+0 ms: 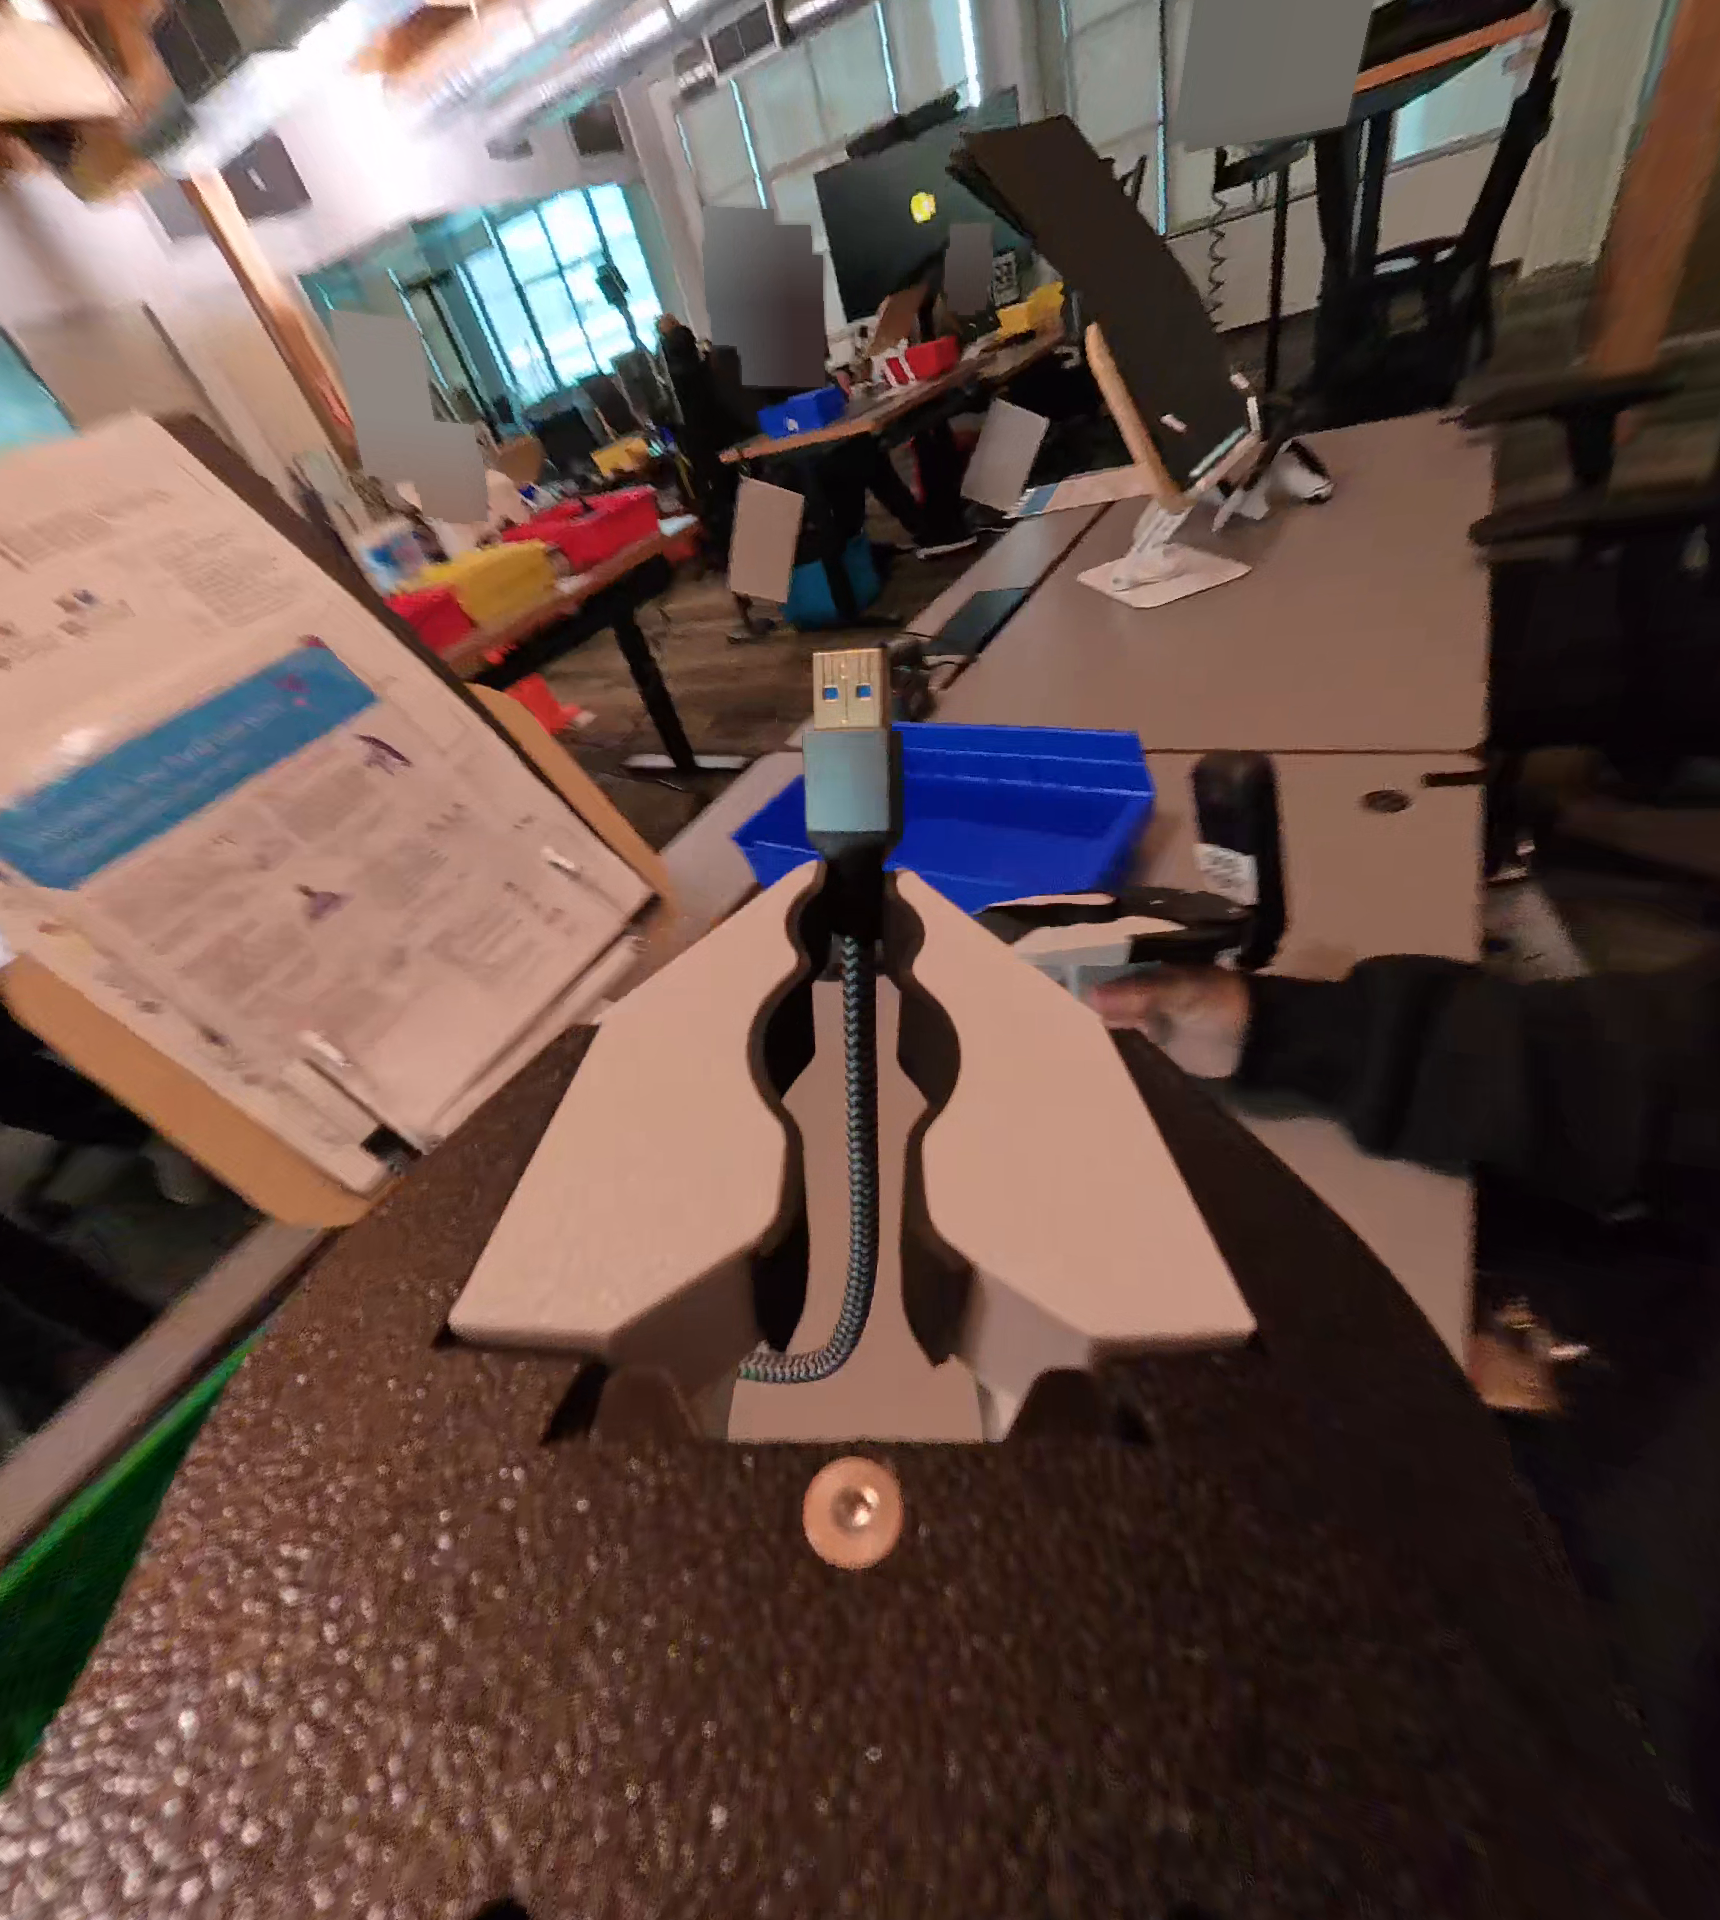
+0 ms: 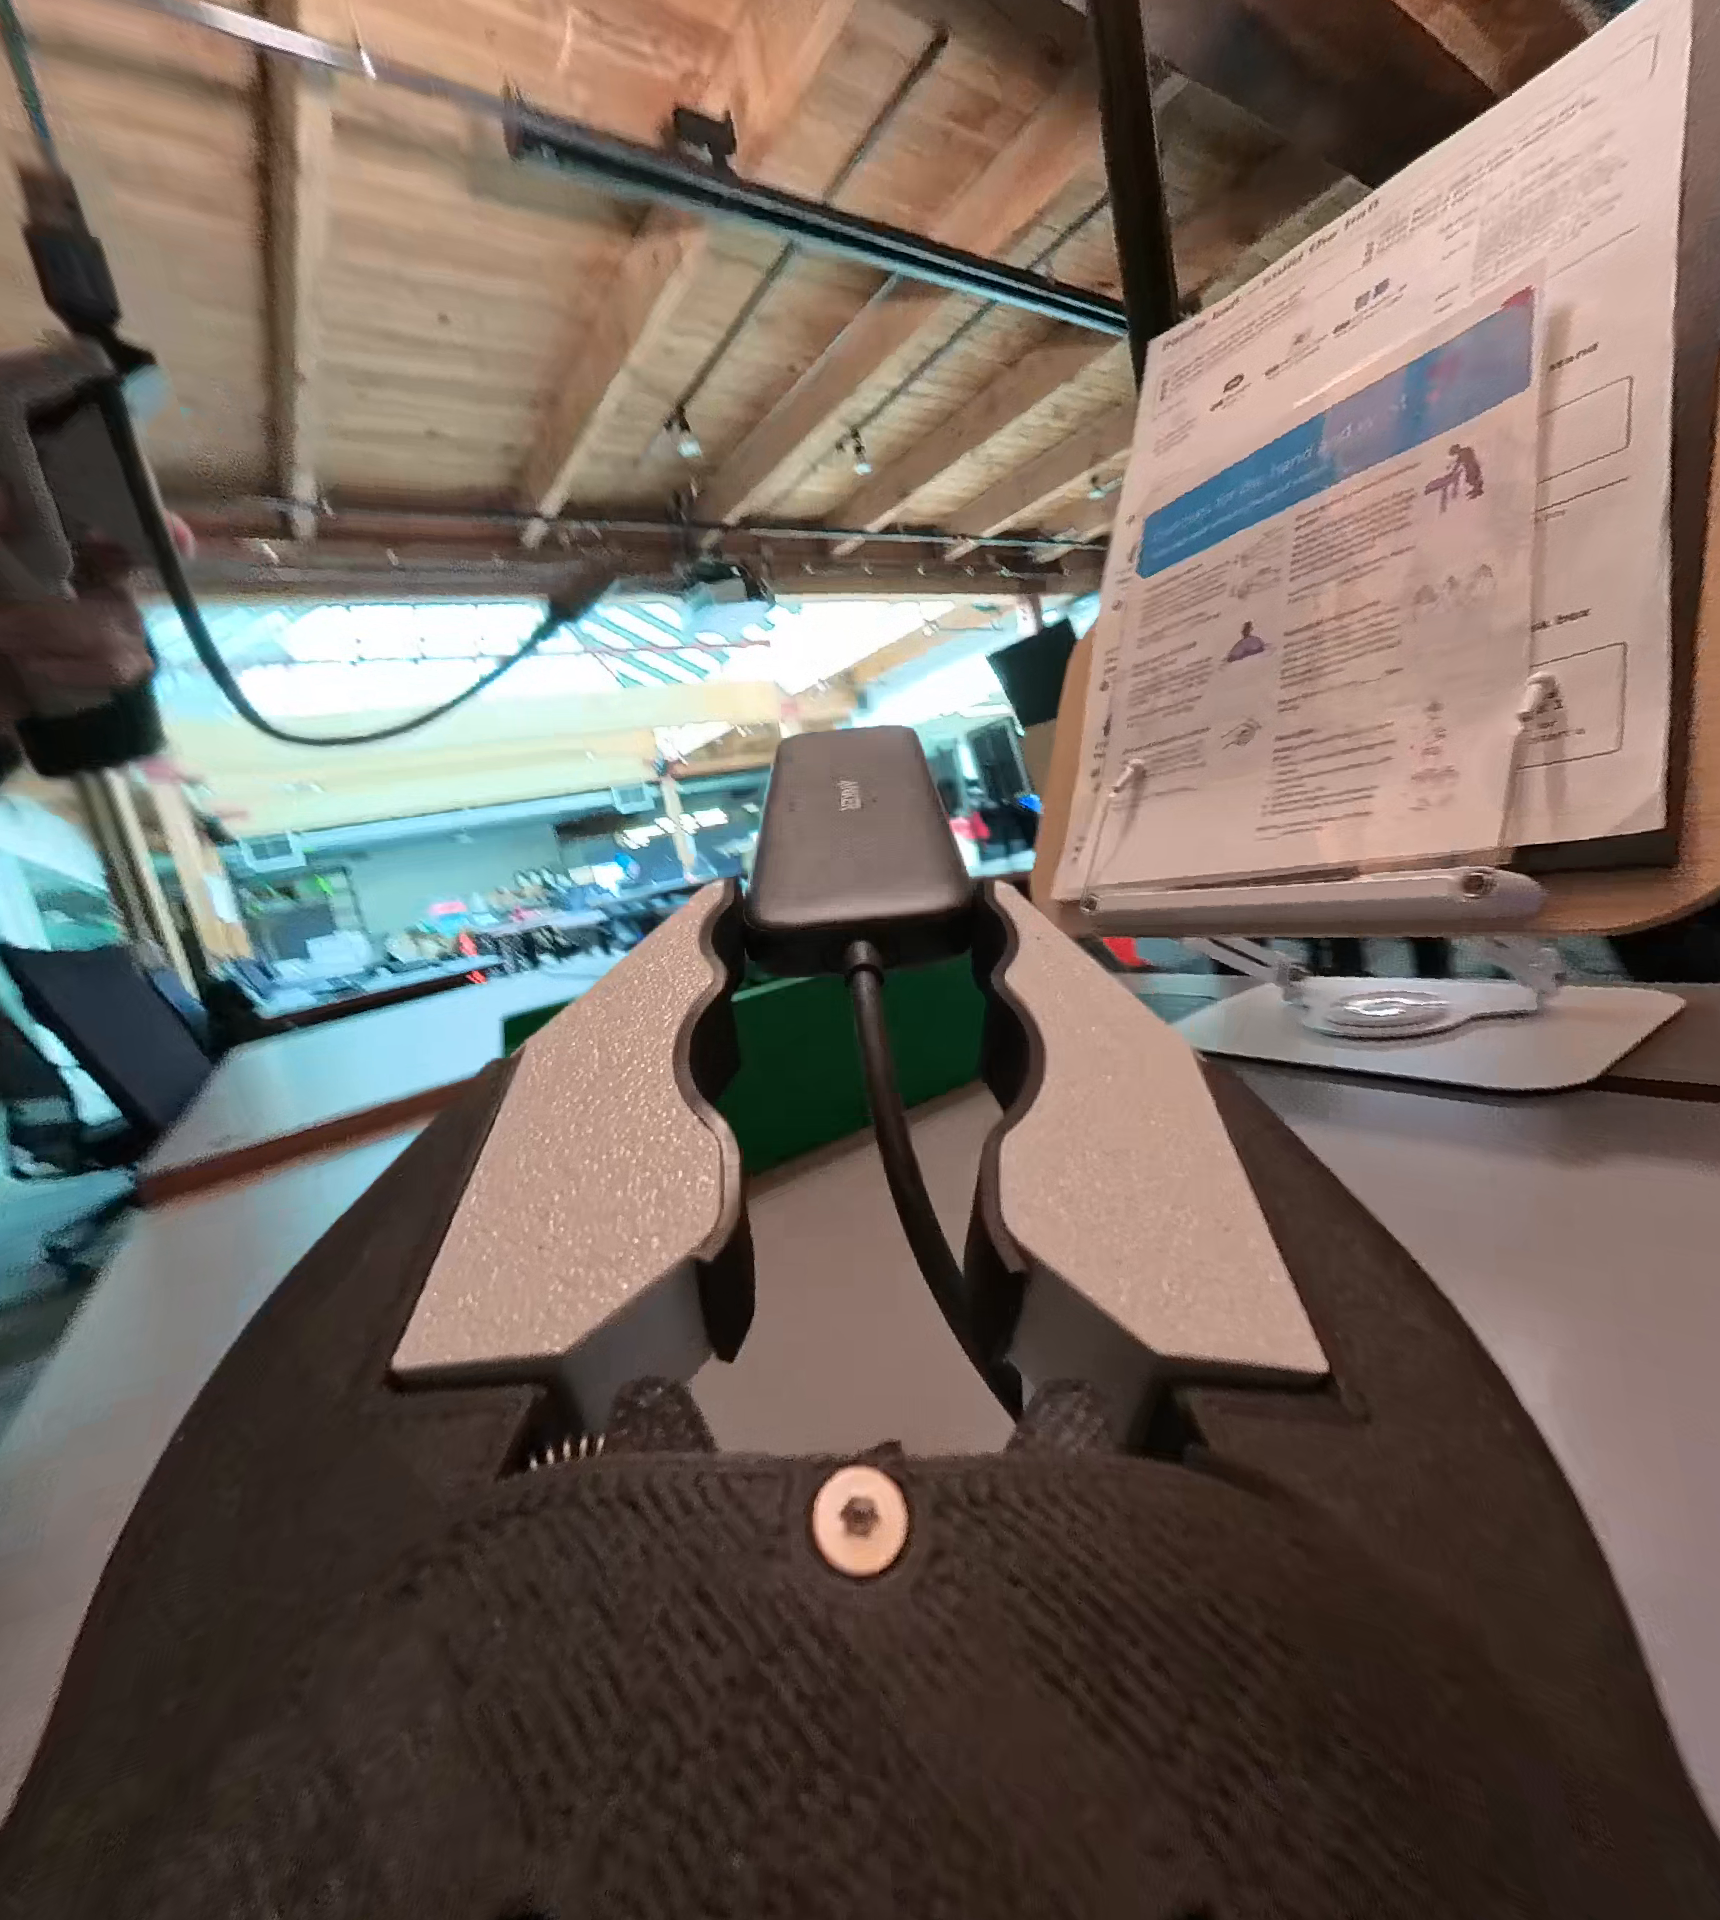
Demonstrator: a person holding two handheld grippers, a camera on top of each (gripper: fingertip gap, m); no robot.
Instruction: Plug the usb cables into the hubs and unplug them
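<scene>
Braided grey cable (image 1: pixel 856 1132) runs up between the left gripper's (image 1: pixel 848 904) jaws, which are closed on it just below the plug (image 1: pixel 848 748), so the gold connector stands clear beyond the tips, pointing far into the room. The dark hub (image 2: pixel 856 831) sits pinched at its near end between the right gripper's (image 2: pixel 861 935) jaws, its own black lead (image 2: pixel 897 1122) trailing back through the gap; most of its body juts out past them. Plug and hub are well apart, each held up off the counter (image 2: pixel 1458 1247). Judging by that, the plugging-in is not yet done for this cable, and the unplugging follows it. A blue bin (image 1: pixel 1022 800) lies beyond the plug; a stand of printed sheets (image 2: pixel 1355 582) rises at the right of the hub.
</scene>
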